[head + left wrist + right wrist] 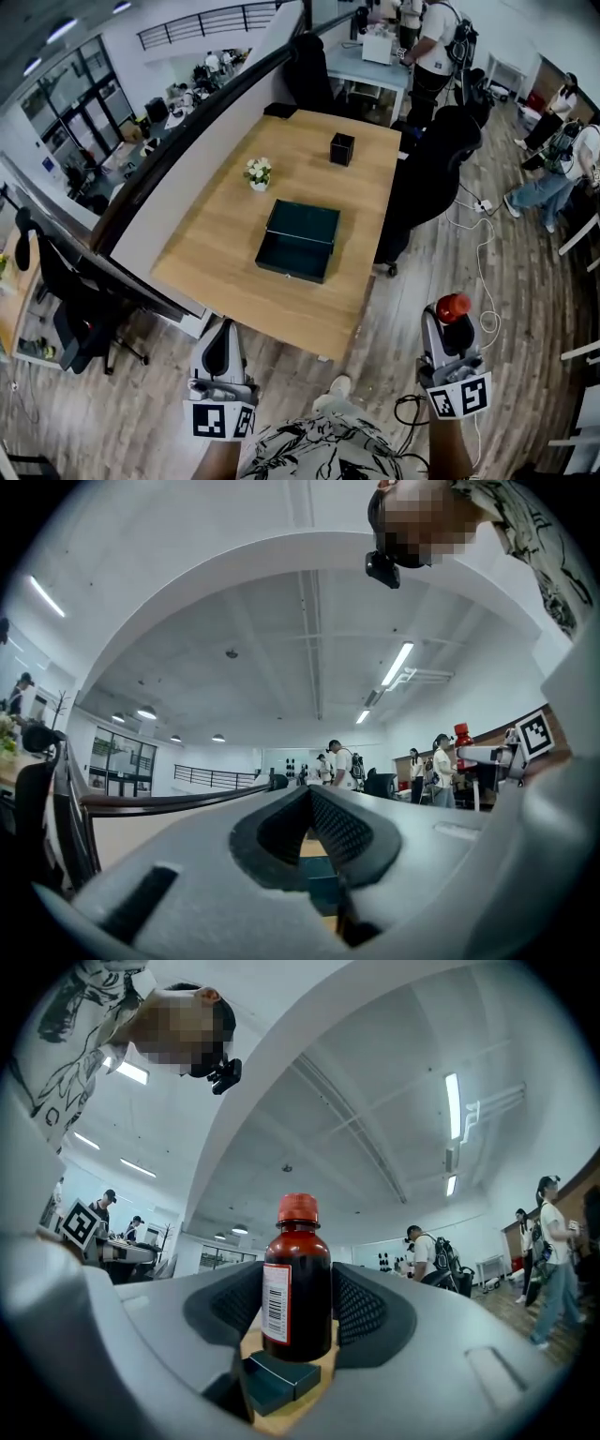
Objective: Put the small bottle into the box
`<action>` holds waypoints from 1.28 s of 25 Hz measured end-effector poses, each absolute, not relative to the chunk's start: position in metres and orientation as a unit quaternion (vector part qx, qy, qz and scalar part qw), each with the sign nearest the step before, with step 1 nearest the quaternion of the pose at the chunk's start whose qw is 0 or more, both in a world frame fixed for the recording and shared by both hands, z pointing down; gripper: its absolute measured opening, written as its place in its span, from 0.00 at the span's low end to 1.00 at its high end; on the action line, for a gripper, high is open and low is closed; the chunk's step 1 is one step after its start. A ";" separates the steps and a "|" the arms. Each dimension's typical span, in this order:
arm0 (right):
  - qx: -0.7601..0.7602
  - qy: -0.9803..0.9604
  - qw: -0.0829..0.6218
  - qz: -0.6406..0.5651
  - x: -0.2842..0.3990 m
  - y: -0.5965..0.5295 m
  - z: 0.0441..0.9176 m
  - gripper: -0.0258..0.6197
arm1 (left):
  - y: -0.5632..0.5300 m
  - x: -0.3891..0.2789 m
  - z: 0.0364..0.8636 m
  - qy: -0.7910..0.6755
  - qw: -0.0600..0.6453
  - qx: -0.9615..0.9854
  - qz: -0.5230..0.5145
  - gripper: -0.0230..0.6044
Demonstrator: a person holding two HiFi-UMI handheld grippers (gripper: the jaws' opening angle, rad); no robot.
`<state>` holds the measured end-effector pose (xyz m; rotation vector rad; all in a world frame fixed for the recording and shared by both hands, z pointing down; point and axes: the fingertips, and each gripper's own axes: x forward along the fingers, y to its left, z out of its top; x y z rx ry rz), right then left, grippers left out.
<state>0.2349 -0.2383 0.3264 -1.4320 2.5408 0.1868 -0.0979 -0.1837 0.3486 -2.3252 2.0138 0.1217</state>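
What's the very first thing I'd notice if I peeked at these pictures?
Probably the small dark brown bottle with a red cap, standing upright, pinched between the fingers of the right gripper and held over the floor, not yet over the table. Next comes the open dark green box lying in the middle of the long wooden table, with a little pot of white flowers just beyond it to the left.

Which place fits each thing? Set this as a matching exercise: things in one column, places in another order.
1 small bottle
2 box
3 potted flowers
4 black cube

A open, on the table's near half
B far end of the table
C between the right gripper's jaws
D left of the box

Pairs: 1-C, 2-A, 3-D, 4-B
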 end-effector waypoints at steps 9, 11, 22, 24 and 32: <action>-0.438 0.890 0.122 0.031 0.235 -0.323 0.340 0.41 | -0.226 -0.082 0.350 0.700 0.030 -0.713 0.026 0.04; -0.424 0.898 0.118 0.019 0.223 -0.334 0.348 0.41 | -0.231 -0.082 0.356 0.705 0.025 -0.709 0.017 0.04; -0.386 0.919 0.086 0.007 0.131 -0.398 0.381 0.41 | -0.294 -0.130 0.379 0.697 0.020 -0.717 0.003 0.04; -0.385 0.920 0.071 0.005 0.111 -0.412 0.388 0.41 | -0.312 -0.139 0.381 0.689 0.010 -0.725 0.007 0.04; -0.332 0.942 -0.037 -0.021 0.025 -0.464 0.458 0.41 | -0.357 -0.174 0.399 0.667 0.001 -0.745 -0.007 0.04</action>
